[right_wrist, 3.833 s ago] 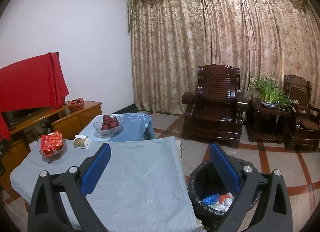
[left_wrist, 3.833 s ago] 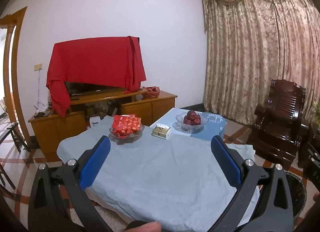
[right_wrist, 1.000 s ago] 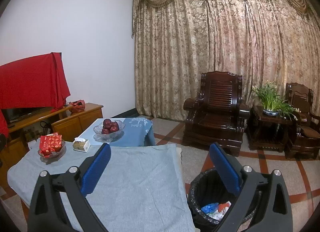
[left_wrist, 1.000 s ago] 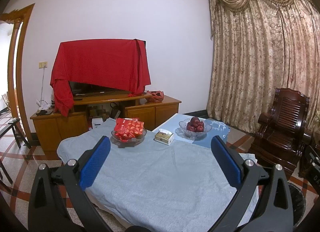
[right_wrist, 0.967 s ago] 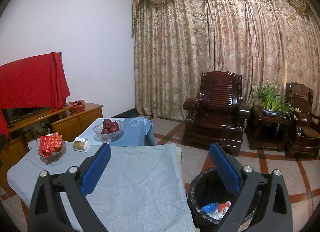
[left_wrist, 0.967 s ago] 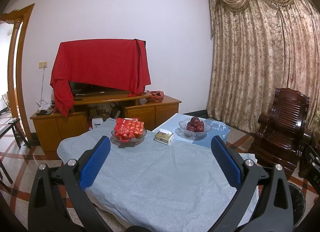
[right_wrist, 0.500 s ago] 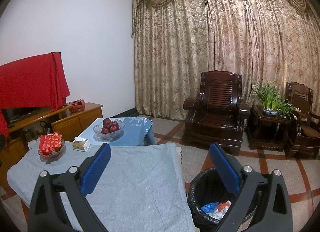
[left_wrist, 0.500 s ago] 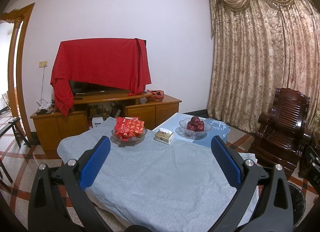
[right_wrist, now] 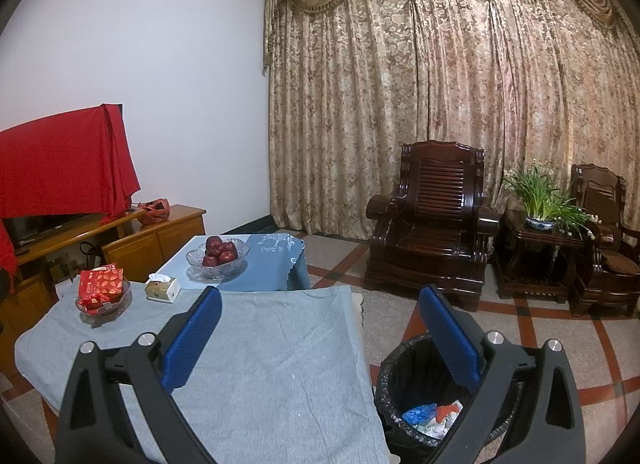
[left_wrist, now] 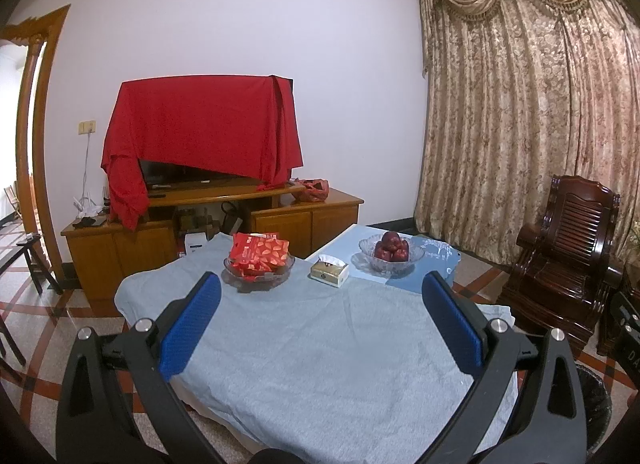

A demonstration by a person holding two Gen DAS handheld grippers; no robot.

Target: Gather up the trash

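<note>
Patterned beige curtains [right_wrist: 460, 96] cover the far wall of the room, with a dark wooden armchair [right_wrist: 434, 220] in front of them and a potted plant [right_wrist: 540, 200] on a side table beside it. A wooden TV cabinet [left_wrist: 216, 224] stands against the white wall, its screen draped with a red cloth [left_wrist: 200, 124]. A low table under a grey-blue cloth [left_wrist: 320, 344] fills the near ground, and a second blue cloth [right_wrist: 272, 260] covers its far end. The left gripper [left_wrist: 320, 320] hangs above the near edge of the table, its blue-padded jaws spread wide with nothing between them. The right gripper [right_wrist: 320, 324] sits over the table's right edge, jaws equally wide and holding nothing. A black-lined trash bin [right_wrist: 424, 392] stands on the floor just beside the table's right edge; the collected trash [right_wrist: 432, 416], blue, red and white scraps, lies in its bottom. Near the far left corner a glass bowl [left_wrist: 259, 266] holds red packets [left_wrist: 259, 252]. On the blue cloth another glass bowl [left_wrist: 391, 258] holds dark red apples [left_wrist: 391, 249]. Between the two bowls sits a small tissue box [left_wrist: 330, 272].
</note>
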